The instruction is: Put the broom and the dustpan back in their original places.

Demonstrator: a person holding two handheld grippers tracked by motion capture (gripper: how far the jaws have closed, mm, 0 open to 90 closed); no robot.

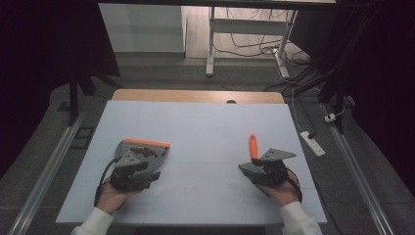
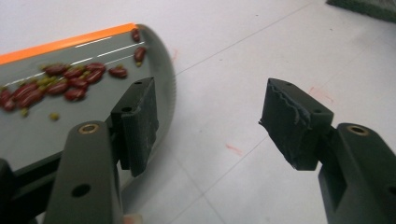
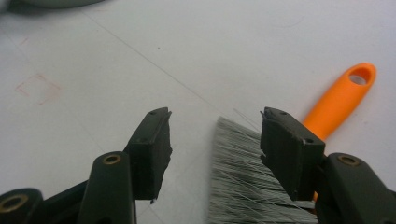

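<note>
Dustpan and brush released

Dustpan (image 2: 56, 112) with red beans (image 2: 70, 84) lies toward the table's (image 1: 205, 122) left edge — left gripper (image 2: 210, 121) apart, empty. Brush (image 3: 261, 177) lies toward the right edge — right gripper (image 3: 215, 149) wide, gripping nothing.

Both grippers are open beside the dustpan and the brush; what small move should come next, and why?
Probably withdraw both hands a little. The dustpan already holds the red beans, and the brush lies flat on the table. The left gripper and the right gripper stand open and grip nothing, so the sweeping looks finished.
</note>
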